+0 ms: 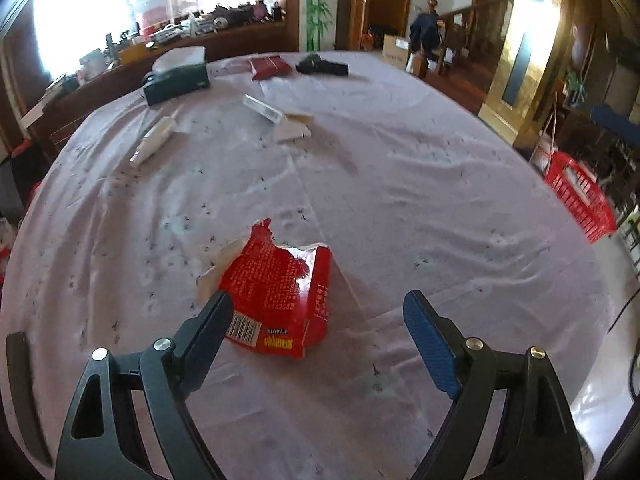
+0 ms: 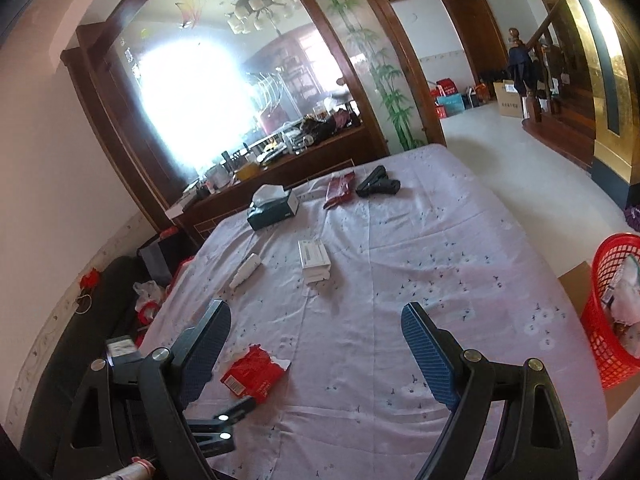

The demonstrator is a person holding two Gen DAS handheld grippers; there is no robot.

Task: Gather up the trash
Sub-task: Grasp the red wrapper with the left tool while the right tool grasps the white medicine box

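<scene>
Red torn wrapper [image 1: 276,292] lay between the wide left claw [image 1: 316,320]
Flimsy foil could slide on the counter [image 1: 400,200] cloth if one pad nudged it first

We lose the red wrapper's [image 1: 276,288] near-left corner behind the left hand-held gripper's [image 1: 316,312] finger; its print is too small to read. Far right, the red basket [image 2: 608,320] runs off-frame, contents unclear.
</scene>
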